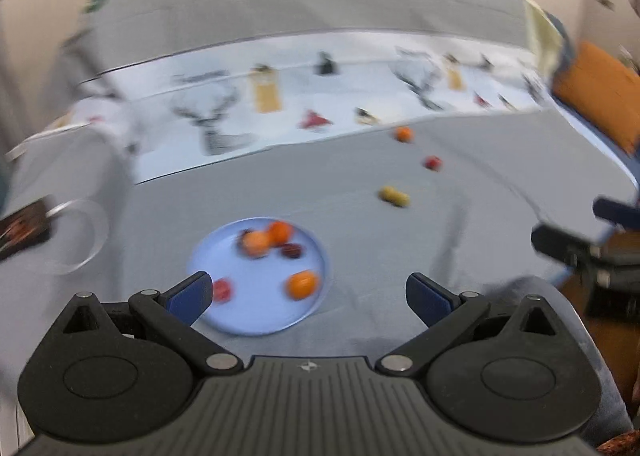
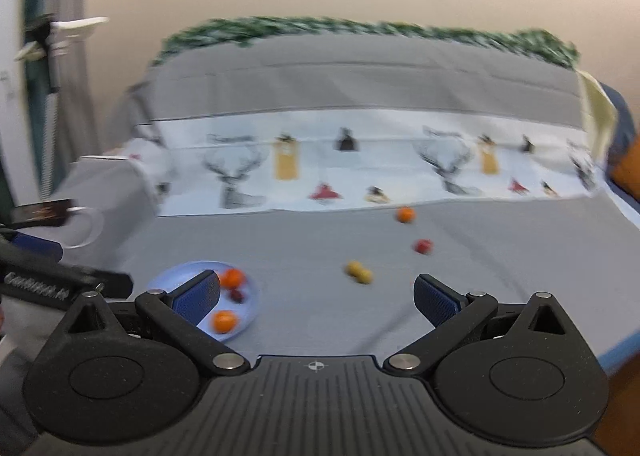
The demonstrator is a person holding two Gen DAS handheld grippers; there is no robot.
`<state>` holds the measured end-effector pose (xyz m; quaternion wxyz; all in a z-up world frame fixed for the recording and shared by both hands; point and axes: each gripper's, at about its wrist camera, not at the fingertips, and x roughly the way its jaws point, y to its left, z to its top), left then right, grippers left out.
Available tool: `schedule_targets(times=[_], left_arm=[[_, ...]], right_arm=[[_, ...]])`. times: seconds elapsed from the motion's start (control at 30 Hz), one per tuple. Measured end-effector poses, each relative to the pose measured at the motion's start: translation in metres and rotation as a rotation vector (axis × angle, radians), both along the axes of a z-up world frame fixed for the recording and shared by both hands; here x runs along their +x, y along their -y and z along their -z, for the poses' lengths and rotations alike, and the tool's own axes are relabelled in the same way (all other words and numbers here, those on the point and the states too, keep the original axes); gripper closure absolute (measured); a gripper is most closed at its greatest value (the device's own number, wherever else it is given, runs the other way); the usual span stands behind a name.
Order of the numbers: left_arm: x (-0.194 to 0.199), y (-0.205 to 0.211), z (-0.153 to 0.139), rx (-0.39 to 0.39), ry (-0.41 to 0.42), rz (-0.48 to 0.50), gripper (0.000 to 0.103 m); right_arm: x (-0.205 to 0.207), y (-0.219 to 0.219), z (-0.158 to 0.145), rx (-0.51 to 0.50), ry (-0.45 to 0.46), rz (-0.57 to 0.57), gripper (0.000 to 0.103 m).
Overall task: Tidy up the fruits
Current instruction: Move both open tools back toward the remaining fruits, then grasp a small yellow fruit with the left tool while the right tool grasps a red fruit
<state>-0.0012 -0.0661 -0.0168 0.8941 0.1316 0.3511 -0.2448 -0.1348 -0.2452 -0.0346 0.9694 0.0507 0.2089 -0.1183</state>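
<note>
While five fruits fill the plate (image 1: 224, 256), three lie loose

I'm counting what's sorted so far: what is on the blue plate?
On the blue plate: three orange fruits, one dark red, one red partly behind the left tongs.

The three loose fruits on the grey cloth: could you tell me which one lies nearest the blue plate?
The yellow fruit lies nearest the blue plate; the red fruit and orange fruit sit farther back, toward the patterned cloth.

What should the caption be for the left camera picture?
Open left gripper above a blue plate of fruit.
</note>
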Motion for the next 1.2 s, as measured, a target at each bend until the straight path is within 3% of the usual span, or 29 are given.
schedule_targets(times=[0.2,0.3,0.47,0.63,0.73,0.93,1.07,1.17,1.2], left_arm=[[0.049,0.075,0.028,0.037,0.010,0.146,0.000],[0.083,0.114,0.045,0.051,-0.049,0.173,0.000],[0.141,0.169,0.085,0.013,-0.235,0.066,0.000],[0.183,0.214,0.130,-0.012,-0.365,-0.071,0.000],[0.199,0.238,0.155,0.001,-0.398,-0.121,0.000],[0.223,0.271,0.189,0.035,-0.404,-0.135,0.000],[0.235,0.258,0.198,-0.036,-0.382,-0.264,0.001],[0.241,0.251,0.201,-0.091,-0.420,-0.302,0.009],[0.241,0.252,0.200,-0.095,-0.411,-0.295,0.020]], right_arm=[[0.028,0.069,0.018,0.044,-0.058,0.142,0.001],[0.047,0.100,0.030,0.061,-0.090,0.208,0.001],[0.087,0.152,0.059,0.062,-0.132,0.311,0.001],[0.151,0.216,0.101,0.041,-0.196,0.354,0.001],[0.189,0.252,0.120,0.076,-0.199,0.323,0.001],[0.268,0.291,0.161,0.073,-0.252,0.183,0.001],[0.316,0.298,0.189,0.043,-0.291,0.114,0.001],[0.337,0.296,0.204,0.012,-0.293,0.113,0.001],[0.338,0.295,0.205,0.008,-0.267,0.117,0.001]])
